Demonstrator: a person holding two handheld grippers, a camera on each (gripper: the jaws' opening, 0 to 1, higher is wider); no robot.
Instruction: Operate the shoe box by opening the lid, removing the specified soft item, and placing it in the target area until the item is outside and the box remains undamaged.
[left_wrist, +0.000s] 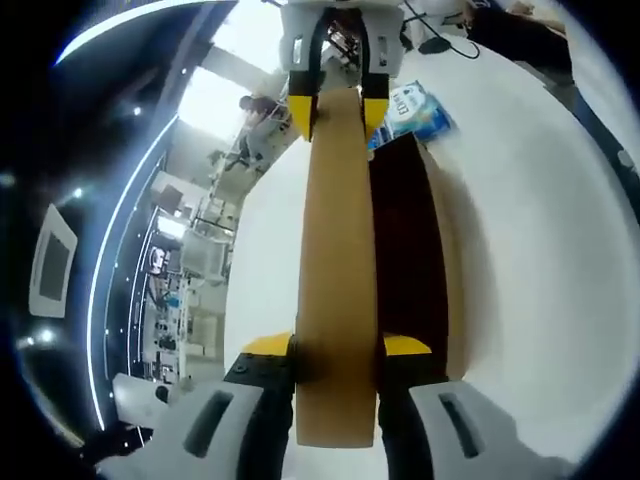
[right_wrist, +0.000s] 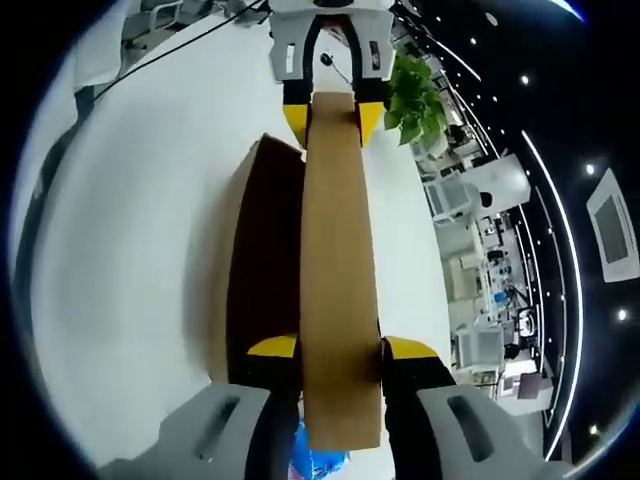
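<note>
The brown cardboard lid (left_wrist: 338, 230) of the shoe box is held up on edge between both grippers. My left gripper (left_wrist: 337, 348) is shut on its near end, and the right gripper (left_wrist: 337, 102) clamps the far end. In the right gripper view the lid (right_wrist: 338, 250) runs from my right gripper (right_wrist: 340, 348), shut on it, to the left gripper (right_wrist: 332, 112). The open box (left_wrist: 405, 240) lies beside the lid, and its interior (right_wrist: 262, 260) is too dark to show any contents. A blue soft packet (left_wrist: 418, 110) lies on the table by one end of the box, seen again as the blue packet (right_wrist: 318, 458).
The box rests on a wide white table (left_wrist: 540, 250), with bare table surface (right_wrist: 130, 250) beside it. A black cable and small dark device (left_wrist: 435, 45) lie at the far end. A green plant (right_wrist: 415, 100) stands off the table's edge. A person (left_wrist: 262, 110) is far off.
</note>
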